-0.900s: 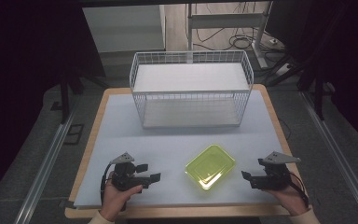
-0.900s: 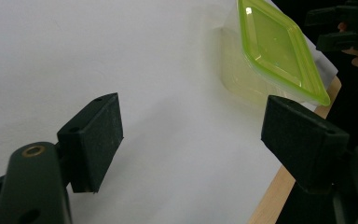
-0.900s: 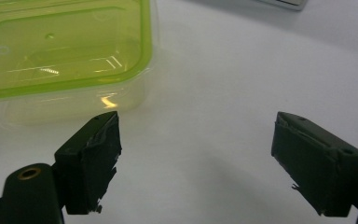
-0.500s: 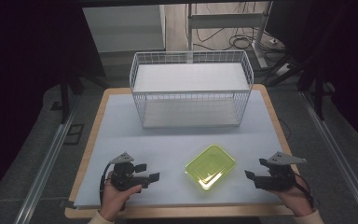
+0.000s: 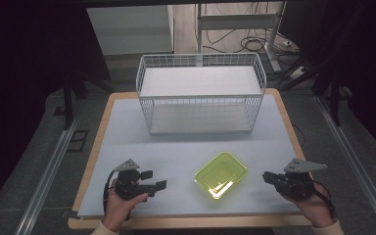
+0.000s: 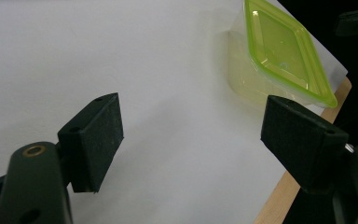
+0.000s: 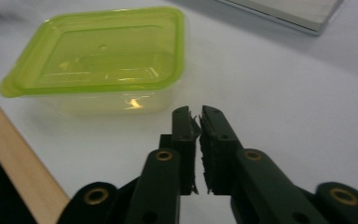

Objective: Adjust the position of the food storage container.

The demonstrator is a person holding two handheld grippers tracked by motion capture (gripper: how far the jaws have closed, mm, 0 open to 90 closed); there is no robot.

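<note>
nothing gripped yet: left gripper (image 5: 152, 182) fingers spread at nine o'clock of lidded green container (image 5: 221, 174) (untouched), right gripper (image 5: 269, 178) fingers pressed together at three.

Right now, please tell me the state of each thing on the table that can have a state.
Green container: lid on, flat on the table, untouched.
Wire basket: upright, nothing inside.
Left gripper: jaws open, holding nothing, beside the container.
Right gripper: jaws shut, holding nothing, pointing at the container.
</note>
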